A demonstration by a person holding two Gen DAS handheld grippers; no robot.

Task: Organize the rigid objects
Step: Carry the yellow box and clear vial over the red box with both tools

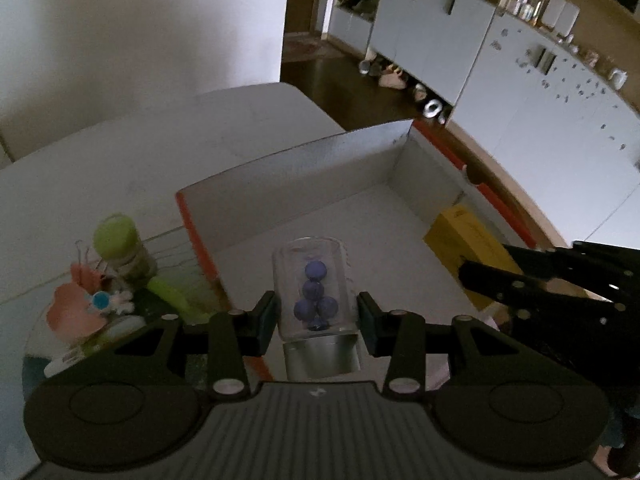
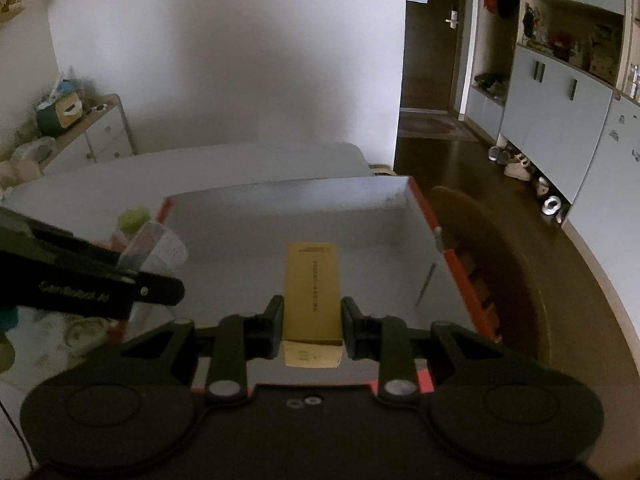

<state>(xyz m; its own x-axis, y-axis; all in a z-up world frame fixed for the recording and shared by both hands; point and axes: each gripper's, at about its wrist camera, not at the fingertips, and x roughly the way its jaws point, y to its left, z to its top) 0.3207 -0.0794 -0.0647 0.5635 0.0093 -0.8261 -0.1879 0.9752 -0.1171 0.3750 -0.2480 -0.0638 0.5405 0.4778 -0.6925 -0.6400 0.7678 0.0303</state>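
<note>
My left gripper (image 1: 317,316) is shut on a clear glass jar (image 1: 314,288) with a silver lid and several blue balls inside. The jar hangs over the near left part of an orange-edged box (image 1: 304,160) with a white floor. My right gripper (image 2: 313,322) is shut on a yellow carton (image 2: 313,292), held lengthwise above the same box (image 2: 288,196). In the left wrist view the yellow carton (image 1: 464,240) and the right gripper's fingers (image 1: 520,284) show at the right. Seen from the right wrist, the left gripper's finger (image 2: 100,284) and the jar (image 2: 160,248) are at the left.
Left of the box, a cluster of small things stands on the white table (image 1: 100,168): a green-lidded jar (image 1: 120,244) and a pink toy (image 1: 76,304). A thin stick (image 2: 426,284) leans inside the box's right wall. A wooden chair (image 2: 480,220) stands to the right of the table.
</note>
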